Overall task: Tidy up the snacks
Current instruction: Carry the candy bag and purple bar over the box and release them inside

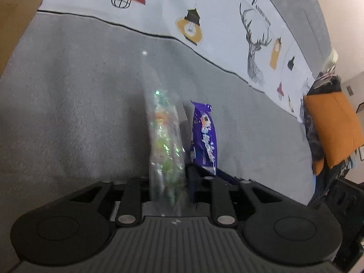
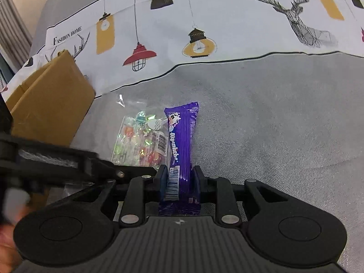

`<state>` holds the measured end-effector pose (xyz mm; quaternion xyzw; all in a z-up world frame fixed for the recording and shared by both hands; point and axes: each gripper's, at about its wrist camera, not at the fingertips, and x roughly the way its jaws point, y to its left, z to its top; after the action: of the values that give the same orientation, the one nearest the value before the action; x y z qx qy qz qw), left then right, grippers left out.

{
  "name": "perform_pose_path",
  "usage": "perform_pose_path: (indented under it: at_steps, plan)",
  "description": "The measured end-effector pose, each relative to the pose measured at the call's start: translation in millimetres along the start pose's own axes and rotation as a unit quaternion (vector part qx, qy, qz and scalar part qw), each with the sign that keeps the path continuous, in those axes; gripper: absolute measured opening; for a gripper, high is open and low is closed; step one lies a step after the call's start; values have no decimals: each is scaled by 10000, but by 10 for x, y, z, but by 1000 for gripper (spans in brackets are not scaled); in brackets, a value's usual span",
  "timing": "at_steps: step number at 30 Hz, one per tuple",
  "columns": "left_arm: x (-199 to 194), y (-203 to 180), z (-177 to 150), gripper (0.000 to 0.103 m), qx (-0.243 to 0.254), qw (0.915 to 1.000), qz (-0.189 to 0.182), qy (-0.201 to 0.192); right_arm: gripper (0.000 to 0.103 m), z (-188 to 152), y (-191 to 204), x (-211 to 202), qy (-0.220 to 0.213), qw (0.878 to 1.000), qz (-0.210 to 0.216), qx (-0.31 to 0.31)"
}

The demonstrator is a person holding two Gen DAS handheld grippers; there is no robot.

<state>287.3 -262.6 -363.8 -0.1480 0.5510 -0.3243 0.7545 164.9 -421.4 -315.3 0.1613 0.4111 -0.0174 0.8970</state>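
Each fisheye camera sits just behind its own hand-held gripper, angled steeply down at the grey fabric surface [image 1: 68, 113] from close by. Both views share the purple foil-wrapped candy stick [image 1: 204, 134] [image 2: 182, 136], the clear plastic bag of wrapped sweets [image 1: 165, 136] [image 2: 136, 141] and the lamp-and-deer printed cloth band [image 1: 223, 18] [image 2: 227, 18].

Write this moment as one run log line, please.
left gripper: shut on candy bag | right gripper: shut on purple bar

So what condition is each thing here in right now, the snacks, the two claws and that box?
Clear candy bag: sealed, clamped in the left gripper.
Purple candy stick: unopened, clamped in the right gripper.
Cardboard box: flaps open, contents not visible.
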Motion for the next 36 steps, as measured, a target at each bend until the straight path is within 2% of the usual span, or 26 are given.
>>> perform_pose_path:
  at_steps: [3,9,12,18,27,30,36]
  plan:
    - [-1,-12,36,12,110,9999,11,-39,26,11,8,0,-56,10000,-23,11]
    - [-162,-190,45,10,556,9978,333,-157,25,69,100,22,-46,9999,-103,-66]
    - [-389,-309,21,10,911,9940,452,-397,25,124,197,-63,-121,9993,-344,7]
    - [-925,-537,-101,10,1567,9808,713,-917,25,146,562,-441,-587,9973,-292,-336]
    - [-1877,-426,-386,10,1637,9725,835,-1432,25,-102,1176,-961,-1019,9941,-248,-279]
    - [-2267,-363,-458,10,1625,9680,909,-1680,25,-130,1480,-1139,-1177,9928,-73,-193]
    - [-3159,-275,-589,10,1707,9485,1180,-2394,25,-35,2175,-1506,-1525,9863,252,-571]
